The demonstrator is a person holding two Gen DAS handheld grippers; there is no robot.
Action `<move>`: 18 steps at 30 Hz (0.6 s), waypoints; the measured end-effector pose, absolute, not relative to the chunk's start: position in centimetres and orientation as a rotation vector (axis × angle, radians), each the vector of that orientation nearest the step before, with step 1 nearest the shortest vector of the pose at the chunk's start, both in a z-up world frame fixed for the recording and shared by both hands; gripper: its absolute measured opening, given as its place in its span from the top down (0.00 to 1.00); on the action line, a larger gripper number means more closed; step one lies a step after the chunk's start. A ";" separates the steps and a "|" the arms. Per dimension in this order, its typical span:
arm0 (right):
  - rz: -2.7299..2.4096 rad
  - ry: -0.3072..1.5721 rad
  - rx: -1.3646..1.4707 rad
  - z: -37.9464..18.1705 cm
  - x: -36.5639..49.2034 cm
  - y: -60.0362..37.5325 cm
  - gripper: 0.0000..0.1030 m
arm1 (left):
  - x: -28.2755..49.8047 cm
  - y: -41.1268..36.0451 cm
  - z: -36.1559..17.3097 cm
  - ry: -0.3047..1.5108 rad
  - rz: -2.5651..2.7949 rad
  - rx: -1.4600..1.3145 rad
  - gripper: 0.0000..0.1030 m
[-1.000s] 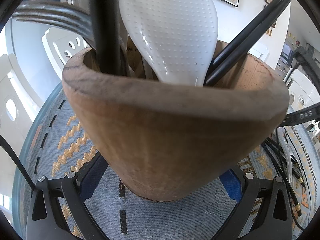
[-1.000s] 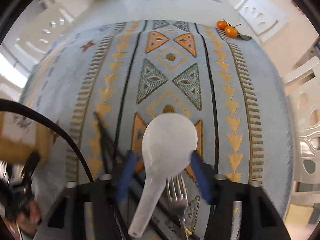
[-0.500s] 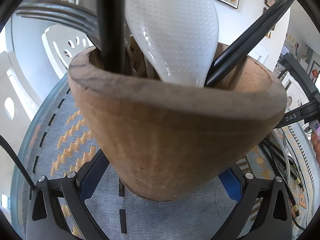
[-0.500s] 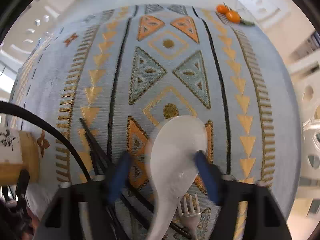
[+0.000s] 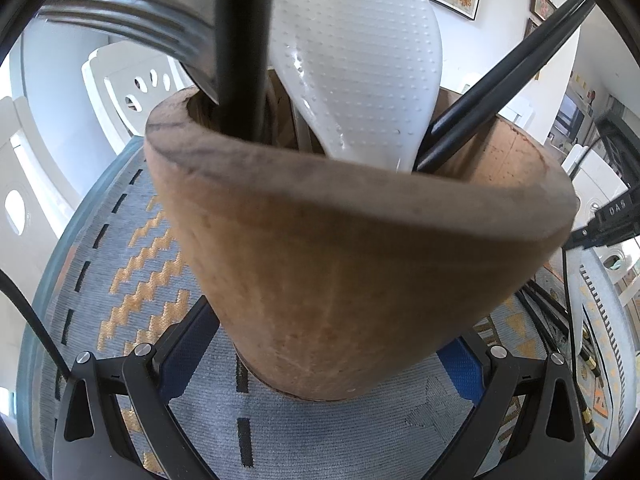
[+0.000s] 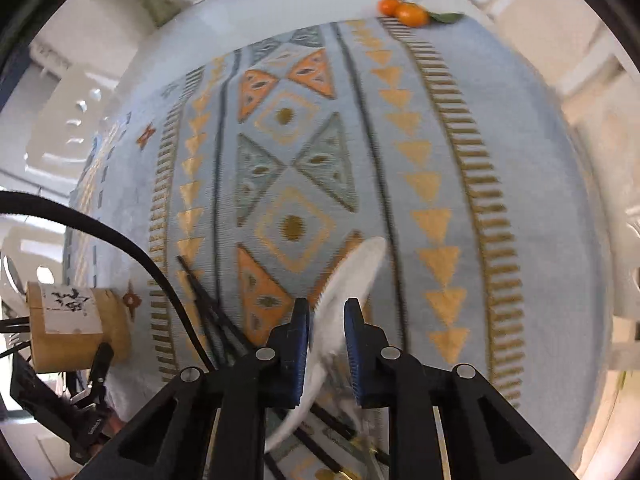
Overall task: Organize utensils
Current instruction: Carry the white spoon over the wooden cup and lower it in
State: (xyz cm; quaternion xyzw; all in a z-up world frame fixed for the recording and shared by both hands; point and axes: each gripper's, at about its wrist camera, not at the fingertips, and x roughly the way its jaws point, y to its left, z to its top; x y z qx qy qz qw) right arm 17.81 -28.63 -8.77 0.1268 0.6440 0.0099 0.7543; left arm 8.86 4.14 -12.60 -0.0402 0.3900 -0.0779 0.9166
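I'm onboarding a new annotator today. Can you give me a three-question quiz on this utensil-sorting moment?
1. True or false: the wooden holder between the left gripper pads stands empty.
2. What does the right gripper clamp? A) fork B) white spoon C) chopsticks
3. Which fruit lies at the far edge of the patterned cloth?

Key: 1 false, it holds a white dimpled paddle, a fork and black sticks; 2 B; 3 oranges.
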 end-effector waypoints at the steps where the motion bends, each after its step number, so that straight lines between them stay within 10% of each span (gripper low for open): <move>1: 0.013 1.413 0.291 -8.9 17.3 -29.1 0.84 | 8.8 4.2 -12.6 0.803 -0.161 -0.084 0.01; 18: 0.058 1.350 0.390 -8.7 17.2 -29.9 0.91 | 8.8 4.4 -12.7 0.800 -0.157 -0.078 0.01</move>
